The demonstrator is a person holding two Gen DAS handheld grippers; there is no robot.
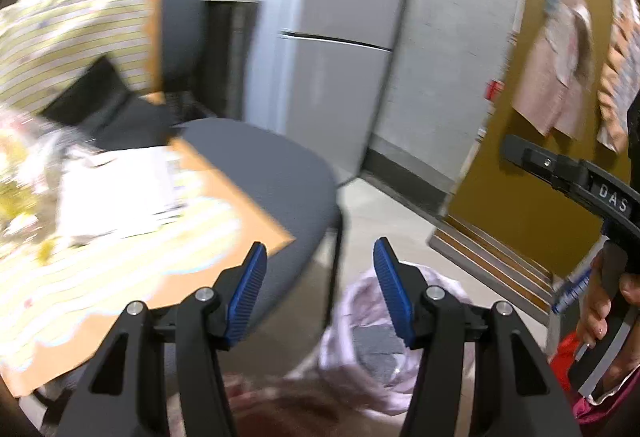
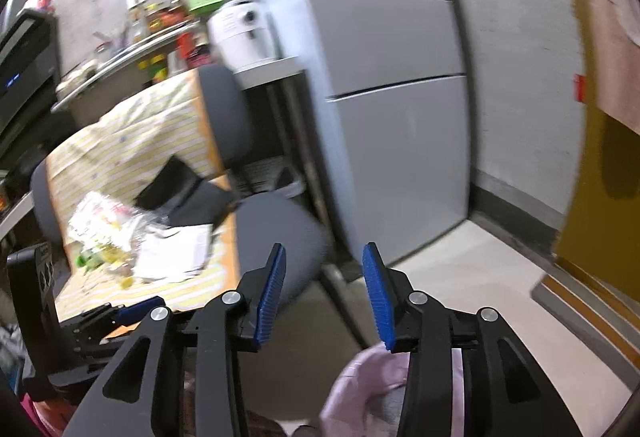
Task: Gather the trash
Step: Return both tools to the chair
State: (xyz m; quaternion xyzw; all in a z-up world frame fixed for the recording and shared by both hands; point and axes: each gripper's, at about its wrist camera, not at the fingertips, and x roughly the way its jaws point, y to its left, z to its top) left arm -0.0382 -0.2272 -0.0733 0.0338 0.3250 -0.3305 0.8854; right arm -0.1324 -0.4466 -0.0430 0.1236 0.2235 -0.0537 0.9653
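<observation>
Two hand-held grippers, both spread wide with nothing between their blue pads, hover over a pink-lined bin beside a cluttered table.

The left gripper (image 1: 320,285) is released, its ribbed fingers (image 1: 248,293) apart above the pink bin liner (image 1: 360,321) on the floor. The right gripper (image 2: 324,293) is likewise released and empty, with the liner's edge just below it. In the left view a hand (image 1: 600,309) grips the other tool's black handle, which reads "DAS". The trash (image 2: 108,237), crumpled wrappers and white papers, lies on the striped yellow tablecloth (image 2: 132,141) near the table's corner. A grey chair (image 1: 264,173) is tucked alongside, a silver fridge (image 2: 392,77) behind. Other labels are too blurred to read.
</observation>
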